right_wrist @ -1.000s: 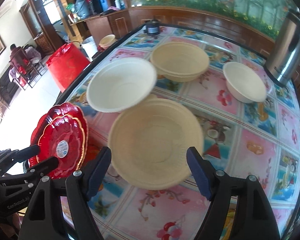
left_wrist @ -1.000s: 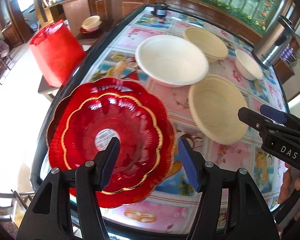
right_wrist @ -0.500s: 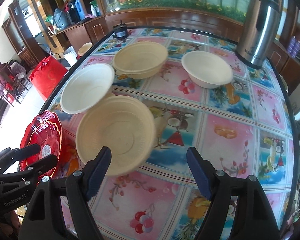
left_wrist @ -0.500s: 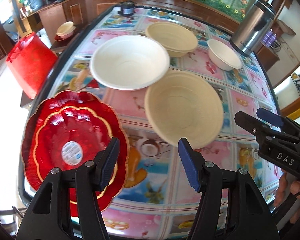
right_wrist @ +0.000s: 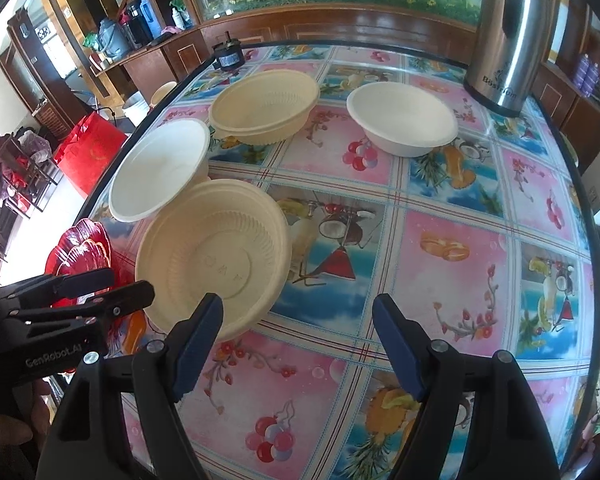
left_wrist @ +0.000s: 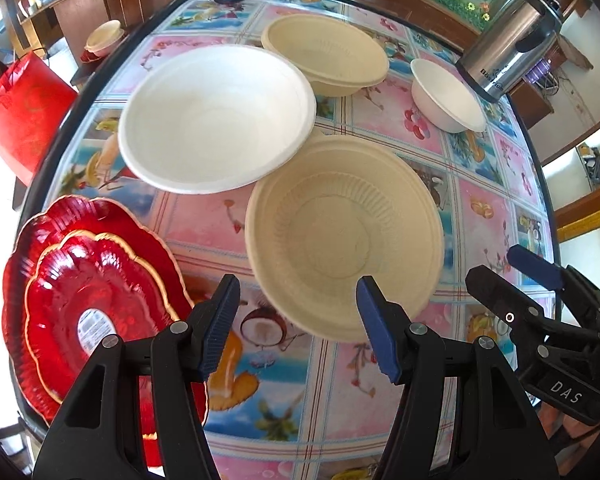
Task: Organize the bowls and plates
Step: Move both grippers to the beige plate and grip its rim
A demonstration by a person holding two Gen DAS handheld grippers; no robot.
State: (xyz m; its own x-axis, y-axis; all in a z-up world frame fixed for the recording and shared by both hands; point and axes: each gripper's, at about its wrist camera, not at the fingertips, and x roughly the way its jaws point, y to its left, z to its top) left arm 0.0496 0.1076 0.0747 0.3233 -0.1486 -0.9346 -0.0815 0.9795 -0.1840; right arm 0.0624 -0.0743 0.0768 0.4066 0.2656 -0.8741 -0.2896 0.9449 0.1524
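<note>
Four bowls stand on the table (right_wrist: 452,208), which is covered in a fruit-and-flower tile print, and all four show bare insides. The near beige bowl (left_wrist: 344,236) has a ribbed inner wall and a flat rim; the large white bowl (left_wrist: 216,118) sits just beyond it to the left, their rims meeting or overlapping. Further back is a second beige bowl (left_wrist: 326,54), and to the far right a small white bowl (left_wrist: 446,96) near a steel urn (right_wrist: 508,36). At the near left edge of the table a smaller red scalloped plate (left_wrist: 88,300) with a gold rim and a white sticker lies stacked in a larger red plate (left_wrist: 24,248). The left gripper (left_wrist: 296,324) hangs with its jaws spread, nothing between them, over the near rim of the beige bowl. The right gripper (right_wrist: 298,344) is also spread and empty, its jaws having just eased inward a little, above bare tablecloth right of that bowl
</note>
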